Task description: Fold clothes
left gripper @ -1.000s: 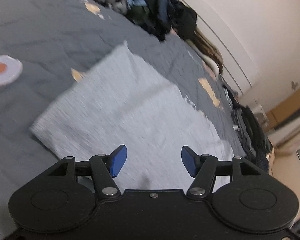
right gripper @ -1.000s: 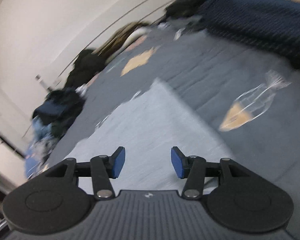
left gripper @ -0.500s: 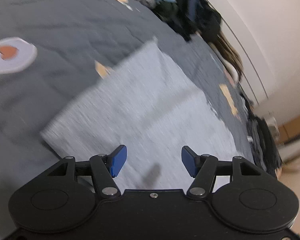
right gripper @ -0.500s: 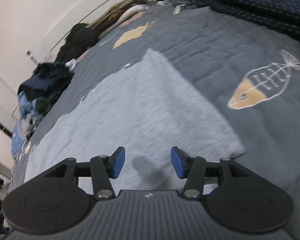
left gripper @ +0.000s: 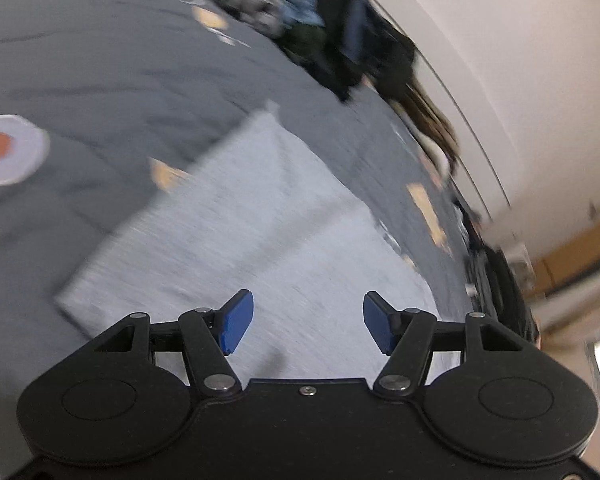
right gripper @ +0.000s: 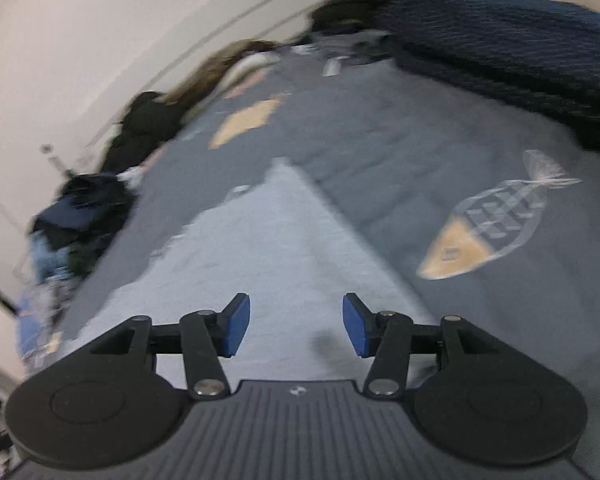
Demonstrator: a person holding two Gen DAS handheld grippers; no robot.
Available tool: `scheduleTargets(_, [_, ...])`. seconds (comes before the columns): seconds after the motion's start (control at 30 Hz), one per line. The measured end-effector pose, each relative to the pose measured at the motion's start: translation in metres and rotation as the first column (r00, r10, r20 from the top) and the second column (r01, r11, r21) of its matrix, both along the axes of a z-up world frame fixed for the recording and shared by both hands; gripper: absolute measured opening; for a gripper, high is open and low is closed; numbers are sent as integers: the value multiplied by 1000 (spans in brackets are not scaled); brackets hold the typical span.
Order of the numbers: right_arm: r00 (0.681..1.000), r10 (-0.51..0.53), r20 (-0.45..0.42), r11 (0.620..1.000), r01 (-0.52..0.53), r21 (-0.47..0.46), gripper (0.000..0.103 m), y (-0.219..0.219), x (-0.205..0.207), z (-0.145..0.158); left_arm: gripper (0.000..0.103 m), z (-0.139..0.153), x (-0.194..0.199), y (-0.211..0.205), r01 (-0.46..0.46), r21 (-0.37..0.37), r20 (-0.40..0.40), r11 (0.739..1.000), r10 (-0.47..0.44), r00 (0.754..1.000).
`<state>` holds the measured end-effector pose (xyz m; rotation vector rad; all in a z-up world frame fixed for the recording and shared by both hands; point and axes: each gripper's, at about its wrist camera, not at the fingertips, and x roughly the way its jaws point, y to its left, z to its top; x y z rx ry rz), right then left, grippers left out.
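Underneath everything lies a dark grey quilted bedspread point(left gripper: 100, 60), printed with a fish point(right gripper: 496, 224) to the right in the right wrist view and a white fried-egg patch point(left gripper: 8, 150) at the left edge of the left wrist view. A pale cream wall point(left gripper: 520, 40) borders the bed on its far side, and along that edge sits a pile of dark and blue clothes point(left gripper: 340, 32), seen again at the left in the right wrist view point(right gripper: 76, 220). A dark blue knitted blanket point(right gripper: 500, 40) covers the upper right corner of the right wrist view. The light grey garment point(left gripper: 240, 220) lies flat on the bedspread, folded into a rough rectangle, with one corner pointing away toward the wall point(right gripper: 284, 216). Both views are blurred, so fine detail of the cloth cannot be made out. No hand or sleeve shows; only the black gripper bodies fill the lower part of each view. The left gripper point(left gripper: 308, 322) is tilted down over the near part of the garment, its blue pads point(left gripper: 236, 320) spread wide with nothing between them, not touching the cloth. The right gripper point(right gripper: 296, 326) hangs over the near right part of the same garment, close to its right edge, jaws likewise wide apart and holding nothing, a small shadow on the cloth between them.
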<state>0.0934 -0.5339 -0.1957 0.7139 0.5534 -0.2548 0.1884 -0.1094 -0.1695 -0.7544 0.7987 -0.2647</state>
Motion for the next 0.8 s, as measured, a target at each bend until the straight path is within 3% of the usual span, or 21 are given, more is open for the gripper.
scheduleTargets(0.17, [991, 132, 5, 991, -132, -14, 51, 27, 20, 0, 61, -3, 4, -35, 114, 38, 9, 993, -114, 993])
scheduleTargets(0.33, [982, 183, -57, 982, -185, -44, 51, 38, 34, -10, 63, -20, 11, -40, 130, 55, -47, 990, -127, 991])
scheduleTargets(0.47, [988, 122, -96, 990, -128, -52, 51, 27, 34, -17, 63, -28, 14, -29, 72, 71, -92, 995, -66, 994])
scheduleTargets(0.63, [991, -24, -132, 998, 17, -52, 51, -4, 24, -20, 63, -27, 18, -16, -7, 82, -102, 997, 15, 995])
scheduleTargets(0.8, [992, -91, -93, 996, 90, -19, 51, -17, 14, -14, 64, -18, 16, -10, -43, 87, -97, 995, 51, 994])
